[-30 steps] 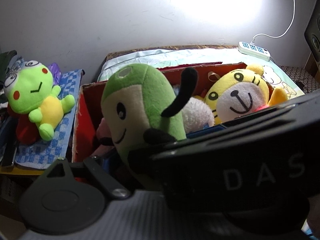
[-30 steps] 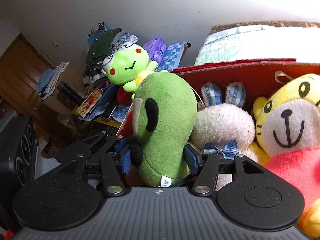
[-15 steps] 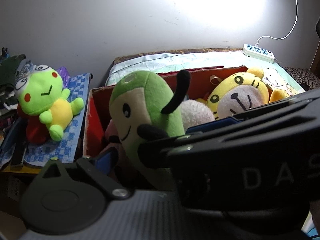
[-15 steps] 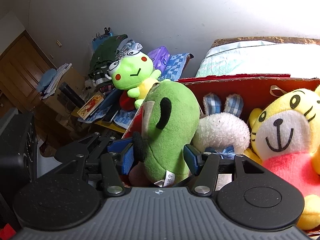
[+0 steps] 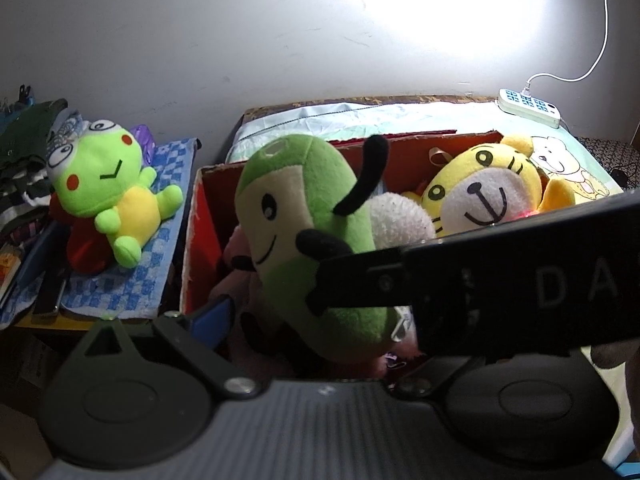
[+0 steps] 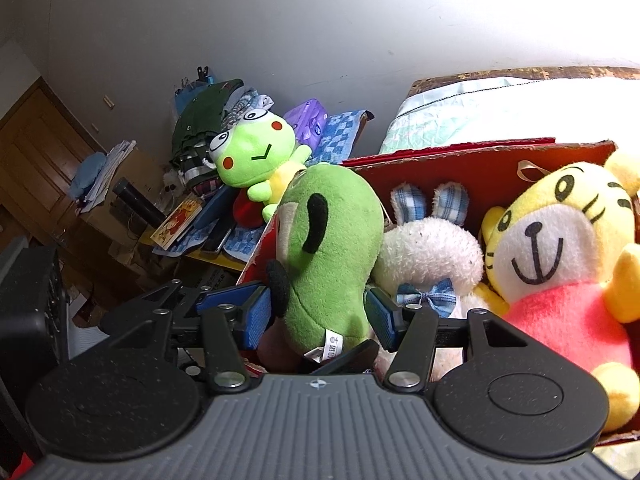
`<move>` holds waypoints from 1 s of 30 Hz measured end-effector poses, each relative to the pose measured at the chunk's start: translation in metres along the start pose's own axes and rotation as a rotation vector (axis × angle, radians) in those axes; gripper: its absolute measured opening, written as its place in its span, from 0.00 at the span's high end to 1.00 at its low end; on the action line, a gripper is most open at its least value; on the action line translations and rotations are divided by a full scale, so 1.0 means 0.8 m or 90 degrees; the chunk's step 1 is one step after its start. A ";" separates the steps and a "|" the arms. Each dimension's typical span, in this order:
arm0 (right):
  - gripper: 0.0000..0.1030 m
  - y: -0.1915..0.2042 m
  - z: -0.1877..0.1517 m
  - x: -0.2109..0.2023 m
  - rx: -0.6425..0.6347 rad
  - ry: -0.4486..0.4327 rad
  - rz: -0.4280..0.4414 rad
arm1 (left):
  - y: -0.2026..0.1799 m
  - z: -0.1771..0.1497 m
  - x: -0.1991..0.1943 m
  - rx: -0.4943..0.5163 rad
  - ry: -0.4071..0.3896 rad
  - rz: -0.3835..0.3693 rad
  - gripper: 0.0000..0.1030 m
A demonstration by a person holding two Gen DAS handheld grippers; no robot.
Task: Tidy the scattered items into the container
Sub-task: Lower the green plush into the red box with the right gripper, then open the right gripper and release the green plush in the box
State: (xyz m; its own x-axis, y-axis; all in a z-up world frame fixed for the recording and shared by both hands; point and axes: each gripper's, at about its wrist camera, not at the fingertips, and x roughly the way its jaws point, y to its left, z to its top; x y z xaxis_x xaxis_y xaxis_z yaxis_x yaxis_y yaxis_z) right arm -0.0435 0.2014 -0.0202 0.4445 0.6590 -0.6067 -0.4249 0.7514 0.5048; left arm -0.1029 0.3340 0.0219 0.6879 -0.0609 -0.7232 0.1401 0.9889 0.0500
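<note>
We've got the right gripper (image 6: 318,314) clamped on the green plush (image 6: 328,256), standing upright at the left end of the red box (image 6: 480,168) beside the white bunny (image 6: 432,252) and yellow tiger (image 6: 560,240), left gripper (image 5: 316,316) spread wide and gripping nothing, frog plush (image 5: 108,196) outside on the checkered cloth (image 5: 132,284).

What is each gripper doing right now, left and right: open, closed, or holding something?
Left gripper: open wide, holding nothing; the green plush toy stands between its fingers.
Right gripper: closed on the green plush toy, over the red box.
</note>
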 end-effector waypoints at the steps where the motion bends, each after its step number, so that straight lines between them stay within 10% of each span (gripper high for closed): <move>1: 0.45 0.001 -0.001 -0.002 0.003 -0.003 -0.003 | 0.000 0.000 -0.003 0.000 -0.003 0.001 0.04; 30: 0.49 0.043 -0.068 -0.050 0.033 -0.080 -0.068 | -0.006 -0.039 -0.063 0.019 -0.029 -0.022 0.04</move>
State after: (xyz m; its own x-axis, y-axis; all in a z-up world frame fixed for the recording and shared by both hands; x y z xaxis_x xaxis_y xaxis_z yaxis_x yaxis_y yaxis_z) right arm -0.1186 0.1987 -0.0119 0.5815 0.5720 -0.5785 -0.3308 0.8159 0.4742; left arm -0.1609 0.3363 0.0365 0.7136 -0.1019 -0.6931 0.1855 0.9815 0.0468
